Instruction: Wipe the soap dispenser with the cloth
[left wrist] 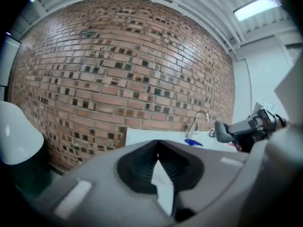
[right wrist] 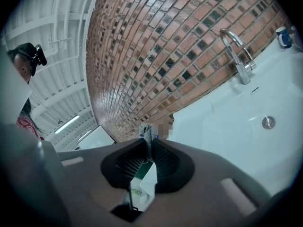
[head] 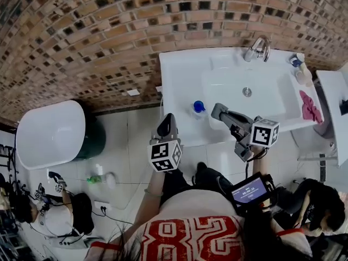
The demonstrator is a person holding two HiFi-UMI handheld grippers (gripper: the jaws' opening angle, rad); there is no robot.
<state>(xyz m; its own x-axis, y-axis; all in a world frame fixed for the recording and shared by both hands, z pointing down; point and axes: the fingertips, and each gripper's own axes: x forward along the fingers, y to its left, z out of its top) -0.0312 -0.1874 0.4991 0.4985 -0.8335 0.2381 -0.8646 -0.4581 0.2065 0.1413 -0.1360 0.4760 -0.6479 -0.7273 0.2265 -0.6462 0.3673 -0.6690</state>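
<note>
Two-handed, hovers before the sink [head: 179,69] with left claw [left wrist: 157,142] shut empty and right claw [right wrist: 147,138] nipping a grey tuft [right wrist: 146,130], likely poised for the blue-topped soap dispenser [head: 199,107] on its left ledge, cloth [head: 310,106] on its right rim.

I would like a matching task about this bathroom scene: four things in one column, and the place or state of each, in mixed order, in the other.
1. cloth
2. faucet
3. blue-topped bottle
4. left gripper

A. on the sink, left of its basin
B. jaws together, holding nothing
C. at the sink's right edge
D. behind the basin, next to the brick wall

Pairs: 1-C, 2-D, 3-A, 4-B.
</note>
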